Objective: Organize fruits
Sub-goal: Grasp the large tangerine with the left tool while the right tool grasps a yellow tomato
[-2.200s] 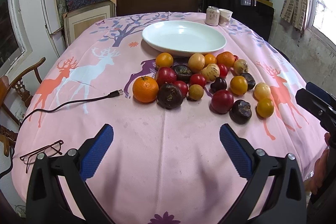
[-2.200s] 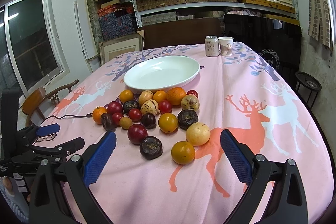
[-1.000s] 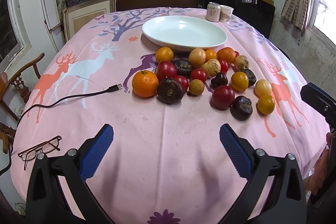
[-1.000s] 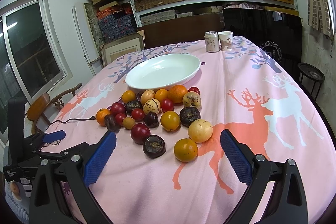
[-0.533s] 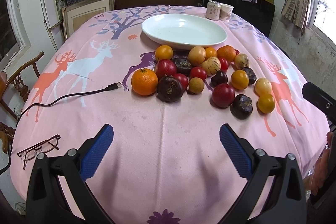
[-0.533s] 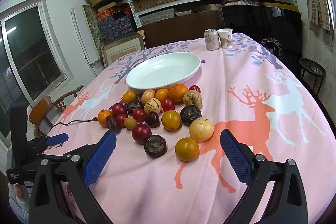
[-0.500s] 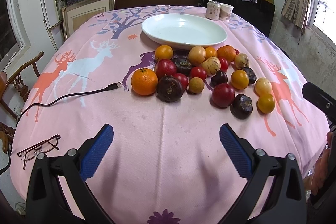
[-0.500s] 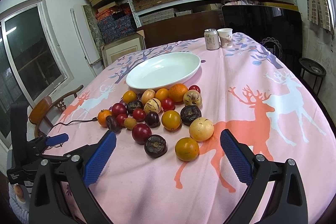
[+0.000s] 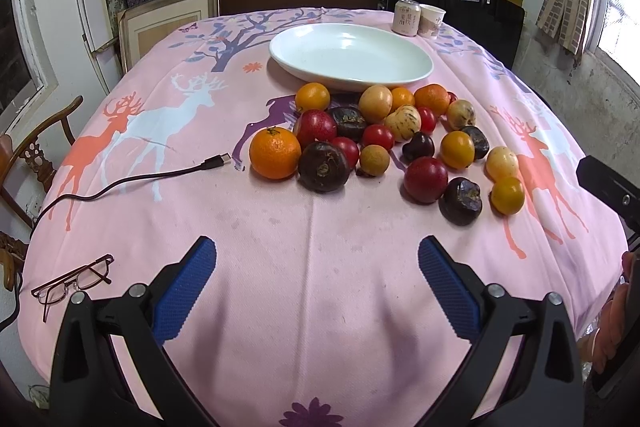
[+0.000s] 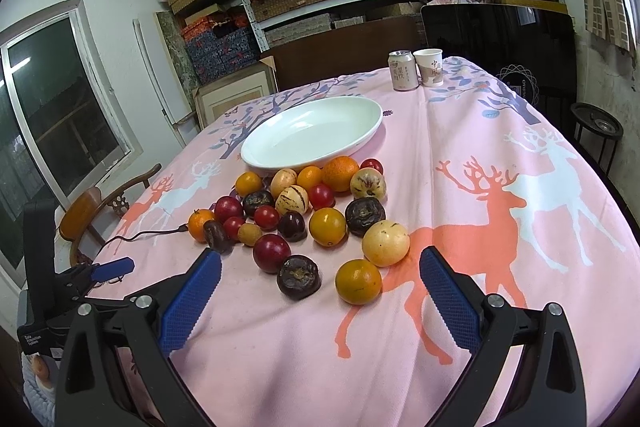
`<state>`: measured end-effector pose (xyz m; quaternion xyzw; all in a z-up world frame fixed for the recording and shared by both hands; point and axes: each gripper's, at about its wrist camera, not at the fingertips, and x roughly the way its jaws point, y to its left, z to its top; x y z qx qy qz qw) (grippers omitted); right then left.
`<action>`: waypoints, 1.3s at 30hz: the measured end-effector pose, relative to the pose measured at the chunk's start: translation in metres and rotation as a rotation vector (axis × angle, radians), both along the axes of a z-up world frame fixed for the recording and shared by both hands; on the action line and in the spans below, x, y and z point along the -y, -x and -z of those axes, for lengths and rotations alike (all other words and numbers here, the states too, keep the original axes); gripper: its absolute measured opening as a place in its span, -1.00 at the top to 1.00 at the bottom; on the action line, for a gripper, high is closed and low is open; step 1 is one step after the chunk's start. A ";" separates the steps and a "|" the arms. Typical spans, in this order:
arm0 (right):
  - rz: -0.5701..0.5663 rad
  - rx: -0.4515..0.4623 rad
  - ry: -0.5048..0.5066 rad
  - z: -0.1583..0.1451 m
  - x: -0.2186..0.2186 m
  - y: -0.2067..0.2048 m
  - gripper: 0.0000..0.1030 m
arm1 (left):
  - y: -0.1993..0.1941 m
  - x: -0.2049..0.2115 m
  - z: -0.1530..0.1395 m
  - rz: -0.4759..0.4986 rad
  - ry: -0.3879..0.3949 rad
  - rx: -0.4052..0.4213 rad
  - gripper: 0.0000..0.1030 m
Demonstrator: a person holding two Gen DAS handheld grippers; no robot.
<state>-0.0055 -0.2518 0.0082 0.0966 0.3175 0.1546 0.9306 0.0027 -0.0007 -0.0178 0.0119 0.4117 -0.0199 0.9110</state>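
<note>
Several fruits lie loose on the pink deer tablecloth [image 9: 312,267] in front of an empty white oval plate [image 9: 351,55]; the plate [image 10: 312,135] shows in the right wrist view too. Among them are a large orange [image 9: 275,153], a dark brown fruit [image 9: 323,166], a red plum [image 9: 425,174] and a small yellow-orange fruit [image 10: 358,281]. My left gripper [image 9: 318,291] is open over bare cloth, short of the pile. My right gripper [image 10: 320,299] is open, its fingertips either side of the nearest fruits without touching.
A can [image 9: 406,17] and a paper cup [image 9: 431,21] stand behind the plate. A black cable [image 9: 132,181] and a pair of glasses [image 9: 72,281] lie on the left side of the table. A wooden chair [image 9: 28,155] stands left; shelves of boxes fill the back wall.
Both grippers have edged slightly forward toward the fruit pile and stayed open. No fruit has moved.
</note>
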 end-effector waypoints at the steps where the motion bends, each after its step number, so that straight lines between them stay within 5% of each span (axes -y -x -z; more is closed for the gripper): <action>1: 0.002 0.001 -0.001 0.000 0.000 0.000 -0.93 | 0.000 0.000 0.001 -0.001 0.000 -0.002 -0.92; 5: 0.044 0.053 -0.006 0.000 0.009 0.002 -0.93 | 0.001 -0.001 0.002 0.009 0.008 0.012 -0.92; 10: -0.004 0.096 0.048 0.002 0.006 0.005 -0.93 | 0.009 -0.009 0.004 0.070 0.007 0.150 -0.92; 17: -0.007 0.067 0.219 0.013 -0.008 0.008 -0.93 | -0.033 -0.020 0.014 0.085 -0.056 0.017 -0.92; 27: 0.007 -0.013 0.093 0.020 0.018 -0.007 -0.93 | -0.089 -0.063 0.023 0.014 -0.047 -0.024 -0.92; 37: 0.019 -0.076 0.030 0.032 0.020 -0.020 -0.93 | -0.124 -0.058 0.036 0.073 -0.043 -0.069 -0.92; 39: 0.018 -0.075 0.034 0.031 0.019 -0.020 -0.93 | -0.127 -0.055 0.039 0.088 -0.040 -0.074 -0.72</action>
